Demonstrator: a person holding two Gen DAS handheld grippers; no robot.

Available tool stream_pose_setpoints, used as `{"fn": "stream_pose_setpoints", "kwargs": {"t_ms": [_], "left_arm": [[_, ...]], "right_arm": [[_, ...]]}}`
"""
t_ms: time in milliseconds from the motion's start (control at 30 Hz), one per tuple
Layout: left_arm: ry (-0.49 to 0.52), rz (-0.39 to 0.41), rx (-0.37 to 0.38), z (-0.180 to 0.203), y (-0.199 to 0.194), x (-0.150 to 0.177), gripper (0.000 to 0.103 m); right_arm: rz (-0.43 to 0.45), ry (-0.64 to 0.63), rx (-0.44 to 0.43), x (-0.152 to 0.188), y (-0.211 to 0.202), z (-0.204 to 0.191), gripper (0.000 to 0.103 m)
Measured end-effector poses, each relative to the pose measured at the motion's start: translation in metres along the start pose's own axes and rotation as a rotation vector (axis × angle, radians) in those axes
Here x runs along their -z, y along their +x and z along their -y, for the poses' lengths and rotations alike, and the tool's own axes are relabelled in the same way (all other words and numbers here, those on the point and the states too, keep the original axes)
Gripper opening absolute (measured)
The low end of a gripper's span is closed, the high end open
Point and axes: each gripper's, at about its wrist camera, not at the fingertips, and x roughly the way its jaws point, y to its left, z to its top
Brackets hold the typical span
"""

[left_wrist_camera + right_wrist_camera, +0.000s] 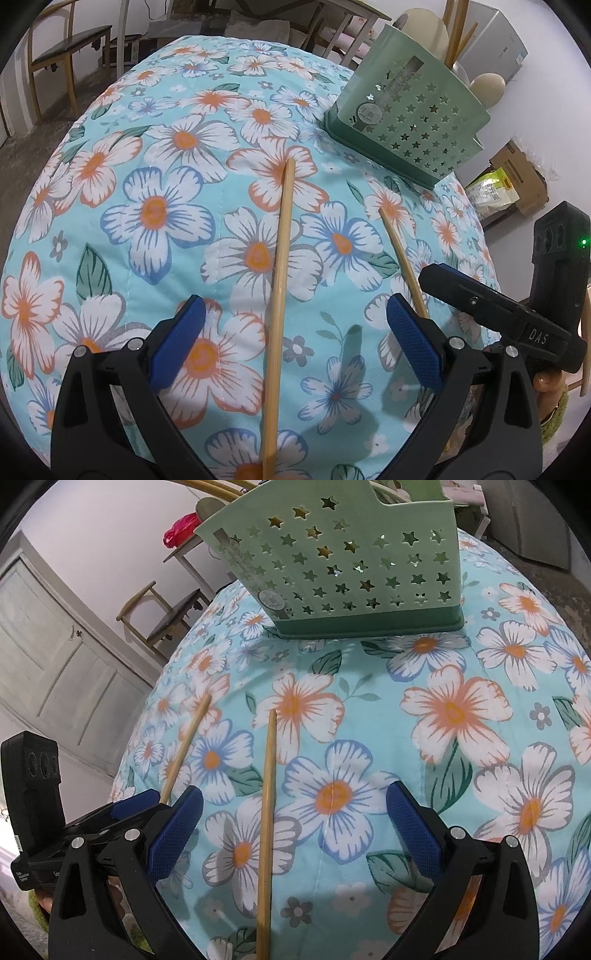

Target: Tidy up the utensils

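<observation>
With both tools held low over the floral tablecloth [155, 206], the left gripper [295, 325] has its jaws spread around one chopstick [279, 288], which lies on the cloth untouched by either pad. The right gripper [295, 805] is likewise spread around a second chopstick [267, 812]; the green star-punched utensil holder [351, 568] stands at 12 o'clock in its view, at 1 o'clock in the left view

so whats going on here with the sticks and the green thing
A person is tidying utensils with a handheld tool in each hand. The left tool and right tool are both open, each straddling a chopstick lying on the floral tablecloth: one chopstick under the left, another under the right. Neither is gripped. The green star-cut holder already contains utensils.
</observation>
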Motion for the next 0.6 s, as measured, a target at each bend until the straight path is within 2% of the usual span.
{"fn": "stream_pose_setpoints", "kwargs": {"t_ms": [267,600], "left_arm": [[-0.040,0.031,0.024,-0.0042,-0.0036,0.0024,0.095],[-0.010,0.022,-0.002,-0.0004,-0.0023,0.0026,0.095]], "right_arm": [[0.001,-0.005,0.010,-0.0004,0.0008,-0.0018,0.097],[0.012,-0.034,0.050,0.0030,0.0037,-0.0084,0.097]]}}
